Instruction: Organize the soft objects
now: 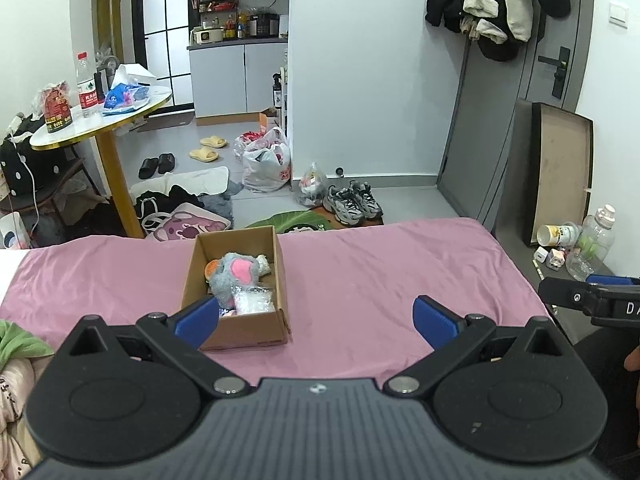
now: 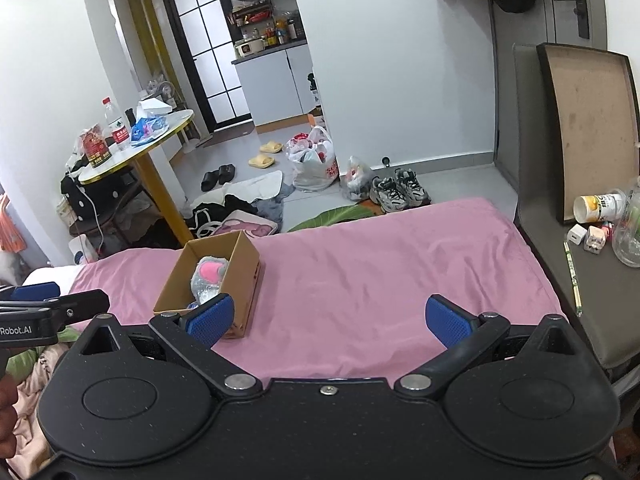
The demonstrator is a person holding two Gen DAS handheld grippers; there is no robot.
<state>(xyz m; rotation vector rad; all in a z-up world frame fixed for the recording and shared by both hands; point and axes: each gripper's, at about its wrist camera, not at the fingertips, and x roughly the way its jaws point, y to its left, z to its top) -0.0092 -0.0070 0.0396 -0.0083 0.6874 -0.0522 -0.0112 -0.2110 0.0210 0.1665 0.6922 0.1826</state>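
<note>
An open cardboard box [image 1: 276,276] [image 2: 246,264] sits on the pink bedsheet [image 1: 380,272] [image 2: 380,256]. Inside lie a grey plush toy with a pink ear [image 1: 236,274] [image 2: 210,270], a clear plastic-wrapped item [image 1: 252,300] and other small soft things. My left gripper [image 1: 316,318] hovers open just in front of the box, its left blue pad overlapping the box's near corner. My right gripper [image 2: 328,320] is open and empty over the sheet, to the right of the box. Each gripper shows at the edge of the other's view.
A green and a pale cloth [image 1: 16,344] lie at the bed's left. A bedside shelf [image 2: 592,280] at right holds bottles and small items. Beyond the bed: a round table [image 1: 100,116], clothes and bags on the floor, sneakers [image 1: 352,200], slippers.
</note>
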